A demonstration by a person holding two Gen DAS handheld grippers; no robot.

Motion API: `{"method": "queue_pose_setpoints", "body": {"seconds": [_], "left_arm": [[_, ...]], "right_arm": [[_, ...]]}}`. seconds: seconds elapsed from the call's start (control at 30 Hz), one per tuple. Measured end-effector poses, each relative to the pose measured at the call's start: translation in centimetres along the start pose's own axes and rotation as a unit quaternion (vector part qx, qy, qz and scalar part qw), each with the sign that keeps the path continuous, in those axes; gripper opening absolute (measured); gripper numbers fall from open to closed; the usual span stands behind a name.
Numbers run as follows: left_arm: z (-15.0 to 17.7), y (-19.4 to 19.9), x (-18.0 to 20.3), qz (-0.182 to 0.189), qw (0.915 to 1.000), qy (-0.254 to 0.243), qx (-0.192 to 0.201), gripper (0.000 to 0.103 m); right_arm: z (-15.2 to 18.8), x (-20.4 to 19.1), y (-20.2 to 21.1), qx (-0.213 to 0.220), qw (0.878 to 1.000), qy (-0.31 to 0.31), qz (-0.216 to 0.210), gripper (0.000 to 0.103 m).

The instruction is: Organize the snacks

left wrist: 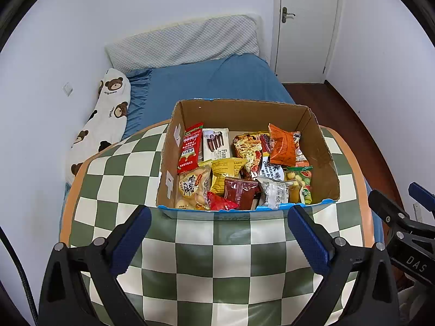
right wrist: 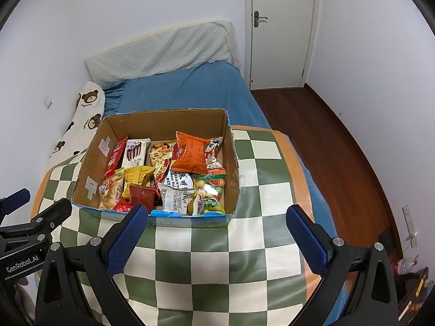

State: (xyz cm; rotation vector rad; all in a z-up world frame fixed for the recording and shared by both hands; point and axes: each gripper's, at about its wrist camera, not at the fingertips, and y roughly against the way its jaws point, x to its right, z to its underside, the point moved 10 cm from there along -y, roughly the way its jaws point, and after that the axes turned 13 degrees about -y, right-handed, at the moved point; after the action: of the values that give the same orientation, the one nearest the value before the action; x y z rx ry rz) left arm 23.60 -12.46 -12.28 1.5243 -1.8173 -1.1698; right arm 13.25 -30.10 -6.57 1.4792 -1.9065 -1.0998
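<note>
An open cardboard box (left wrist: 323, 146) (right wrist: 233, 157) stands on a green-and-cream checked cloth (left wrist: 212, 258) (right wrist: 217, 258). It is filled with several snack packets: an orange bag (left wrist: 281, 146) (right wrist: 190, 153), a red packet (left wrist: 190, 146) (right wrist: 115, 156), a yellow bag (left wrist: 224, 172) (right wrist: 136, 176), a white biscuit box (left wrist: 216, 144) (right wrist: 136, 152). My left gripper (left wrist: 218, 217) hovers open just in front of the box, nothing between its fingers. Open too, my right gripper (right wrist: 217, 216) hangs before the box's near right corner and holds nothing. Each gripper shows at the edge of the other's view.
The cloth covers a raised surface at the foot of a bed with a blue sheet (left wrist: 212, 81) (right wrist: 185, 92). A bear-print pillow (left wrist: 106, 119) (right wrist: 84, 114) lies at the left by the wall. A white door (left wrist: 307, 24) (right wrist: 282, 27) and wooden floor (right wrist: 326, 146) lie to the right.
</note>
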Motion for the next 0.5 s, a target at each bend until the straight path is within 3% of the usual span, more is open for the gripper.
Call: {"method": "queue_pose_setpoints", "body": {"seconds": [0.5], "left_arm": [[0.44,-0.64,-0.15,0.003,1.0000,-0.001,-0.005,0.103]], "right_arm": [[0.06,0.13,-0.26,-0.003,1.000,-0.002,-0.001,0.103]]}}
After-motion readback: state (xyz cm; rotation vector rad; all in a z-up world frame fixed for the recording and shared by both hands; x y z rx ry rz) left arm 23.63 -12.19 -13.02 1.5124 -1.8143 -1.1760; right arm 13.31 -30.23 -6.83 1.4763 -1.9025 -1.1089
